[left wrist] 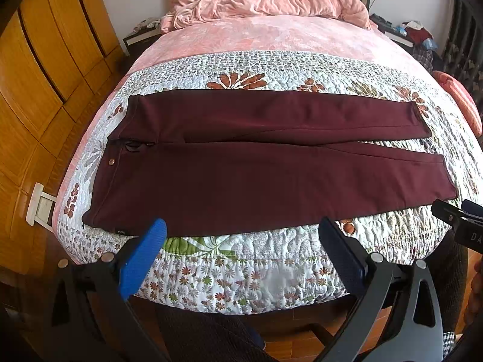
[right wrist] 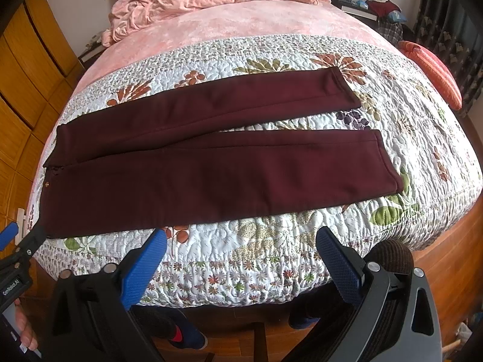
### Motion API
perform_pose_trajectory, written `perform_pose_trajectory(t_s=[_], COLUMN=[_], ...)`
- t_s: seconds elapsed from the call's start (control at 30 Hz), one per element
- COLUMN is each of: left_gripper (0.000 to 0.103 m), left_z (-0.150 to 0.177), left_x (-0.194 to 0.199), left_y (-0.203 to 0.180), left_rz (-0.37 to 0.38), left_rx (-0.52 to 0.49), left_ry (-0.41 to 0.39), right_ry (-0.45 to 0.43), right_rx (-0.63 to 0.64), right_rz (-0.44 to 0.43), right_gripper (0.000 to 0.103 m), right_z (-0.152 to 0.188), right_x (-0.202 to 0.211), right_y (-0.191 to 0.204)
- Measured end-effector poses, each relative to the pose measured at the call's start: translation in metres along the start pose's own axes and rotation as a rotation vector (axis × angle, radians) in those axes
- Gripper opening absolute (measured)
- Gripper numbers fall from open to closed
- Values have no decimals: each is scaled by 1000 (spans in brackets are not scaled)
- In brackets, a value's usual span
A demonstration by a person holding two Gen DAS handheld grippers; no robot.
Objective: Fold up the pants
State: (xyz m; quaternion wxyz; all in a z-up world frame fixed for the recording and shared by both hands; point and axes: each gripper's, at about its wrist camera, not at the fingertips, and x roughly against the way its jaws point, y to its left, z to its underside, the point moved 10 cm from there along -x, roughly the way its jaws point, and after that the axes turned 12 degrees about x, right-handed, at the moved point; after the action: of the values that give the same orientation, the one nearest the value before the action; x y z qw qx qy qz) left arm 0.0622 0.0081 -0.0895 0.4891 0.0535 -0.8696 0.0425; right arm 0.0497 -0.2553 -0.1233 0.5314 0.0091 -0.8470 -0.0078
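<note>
Maroon pants (left wrist: 265,166) lie flat across the bed (left wrist: 256,271) — left tool (left wrist: 241,232) and right tool (right wrist: 241,241) both agape, empty.

Off to the right of my left tool (left wrist: 243,229), my right tool (left wrist: 459,214) shows only as a sliver at the picture's edge, so I cannot tell how its jaws stand. A small label (left wrist: 122,233) on the pants (left wrist: 256,181), just ahead of my left finger, is too tiny to read. The clutter on the nightstand (right wrist: 359,12), far ahead of my right tool (right wrist: 241,241), is a blur.
</note>
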Motion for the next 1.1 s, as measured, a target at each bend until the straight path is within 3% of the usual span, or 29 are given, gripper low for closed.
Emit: perform_pose_trajectory(t_s=[0.27, 0.43, 0.57, 0.63, 0.83, 1.03, 1.1], left_gripper=[100, 100, 100, 100, 100, 100, 100], left_z=[0, -4, -21, -35, -80, -119, -128], left_x=[-2, -20, -37, -48, -91, -142, -154], left_y=[-1, 0, -6, -17, -61, -113, -130], left_rz=[-1, 4, 14, 40, 108, 170, 183], left_rx=[-1, 14, 26, 22, 17, 9, -7], left_ry=[2, 39, 51, 58, 81, 124, 132], right_ry=[-2, -55, -101, -73, 16, 99, 111], right_rx=[4, 32, -5, -17, -42, 7, -2], right_rz=[-5, -88, -46, -28, -79, -103, -149], right_gripper=[99, 99, 99, 99, 99, 99, 92], right_z=[1, -23, -74, -102, -182, -227, -232], right_x=[-4, -10, -22, -41, -127, -210, -229], right_y=[0, -14, -86, -128, -224, -267, -271])
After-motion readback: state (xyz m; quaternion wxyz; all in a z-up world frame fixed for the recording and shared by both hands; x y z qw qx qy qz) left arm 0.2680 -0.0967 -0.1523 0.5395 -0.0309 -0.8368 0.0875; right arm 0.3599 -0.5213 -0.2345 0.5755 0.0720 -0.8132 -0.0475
